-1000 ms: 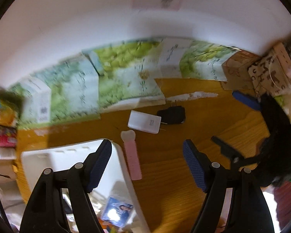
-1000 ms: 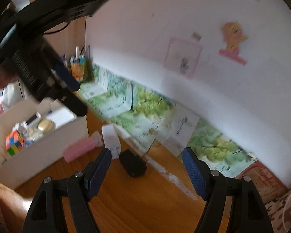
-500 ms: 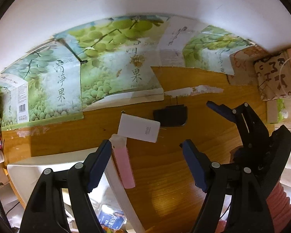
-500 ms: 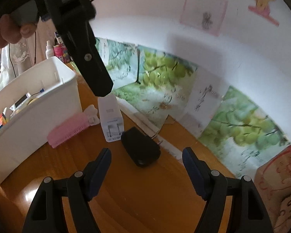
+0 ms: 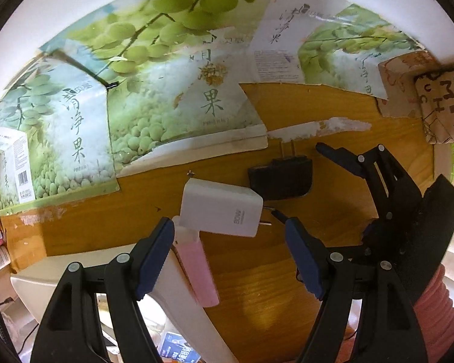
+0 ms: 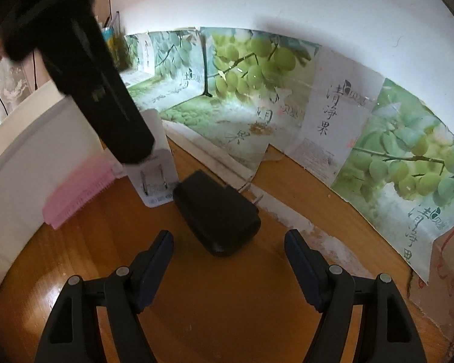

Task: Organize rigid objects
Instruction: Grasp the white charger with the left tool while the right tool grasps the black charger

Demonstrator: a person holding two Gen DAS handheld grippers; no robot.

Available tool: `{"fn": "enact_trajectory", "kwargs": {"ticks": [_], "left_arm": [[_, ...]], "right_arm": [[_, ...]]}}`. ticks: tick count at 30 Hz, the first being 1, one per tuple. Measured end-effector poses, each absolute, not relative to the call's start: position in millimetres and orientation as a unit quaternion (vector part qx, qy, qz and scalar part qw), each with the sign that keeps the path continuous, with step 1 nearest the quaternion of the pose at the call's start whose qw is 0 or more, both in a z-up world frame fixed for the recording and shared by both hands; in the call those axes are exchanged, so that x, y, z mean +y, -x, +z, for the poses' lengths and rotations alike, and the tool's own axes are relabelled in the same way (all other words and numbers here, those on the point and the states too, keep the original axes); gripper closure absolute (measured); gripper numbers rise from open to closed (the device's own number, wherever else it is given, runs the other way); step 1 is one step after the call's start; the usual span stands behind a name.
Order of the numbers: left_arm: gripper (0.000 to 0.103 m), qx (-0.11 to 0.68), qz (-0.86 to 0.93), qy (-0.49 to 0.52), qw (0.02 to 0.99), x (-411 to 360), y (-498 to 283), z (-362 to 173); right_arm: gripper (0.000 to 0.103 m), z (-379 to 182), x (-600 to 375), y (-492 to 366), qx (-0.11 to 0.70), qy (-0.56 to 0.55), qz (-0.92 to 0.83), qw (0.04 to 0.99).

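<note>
A white plug adapter (image 5: 221,208) lies flat on the wooden desk, its prongs toward a black adapter (image 5: 281,177) just to its right. A pink comb (image 5: 196,272) leans against the white bin (image 5: 178,299). My left gripper (image 5: 230,257) hangs open straight above the white adapter, nothing between its pads. In the right wrist view the black adapter (image 6: 216,213) sits just ahead of my open right gripper (image 6: 228,263), with the white adapter (image 6: 156,172) and pink comb (image 6: 78,192) beyond it. The left gripper's body (image 6: 84,69) hides the white adapter's top.
The white bin (image 6: 24,163) holds several small items at the left. Flattened green grape cartons (image 5: 154,90) line the wall behind the desk. Patterned brown boxes (image 5: 439,103) stand at the far right. A pink ribbed sleeve (image 5: 435,299) shows under the right gripper (image 5: 378,199).
Both grippers have come down toward the desk; the white and black adapters look larger and nearer. The left gripper now sits over the white adapter. Jaws unchanged.
</note>
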State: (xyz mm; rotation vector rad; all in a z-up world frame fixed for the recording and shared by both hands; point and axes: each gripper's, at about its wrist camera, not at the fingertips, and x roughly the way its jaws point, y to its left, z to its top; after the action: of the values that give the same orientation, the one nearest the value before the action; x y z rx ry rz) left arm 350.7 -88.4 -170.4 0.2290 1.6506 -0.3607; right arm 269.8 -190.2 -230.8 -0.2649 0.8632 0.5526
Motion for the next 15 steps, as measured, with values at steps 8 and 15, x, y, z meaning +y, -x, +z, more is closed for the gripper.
{"fn": "enact_trajectory", "kwargs": {"ticks": [8,15], "left_arm": [[0.025,0.741,-0.151,-0.111,0.645,-97.7,-352.7,-191.8],[0.026,0.739,-0.151,-0.104,0.648,-101.4,-355.1,-201.5]], "right_arm": [[0.027,-231.6,-187.0,-274.8,0.415,0.11,0.256,0.866],[0.034,-235.6,-181.4,-283.6,0.414,0.105,0.249,0.869]]}}
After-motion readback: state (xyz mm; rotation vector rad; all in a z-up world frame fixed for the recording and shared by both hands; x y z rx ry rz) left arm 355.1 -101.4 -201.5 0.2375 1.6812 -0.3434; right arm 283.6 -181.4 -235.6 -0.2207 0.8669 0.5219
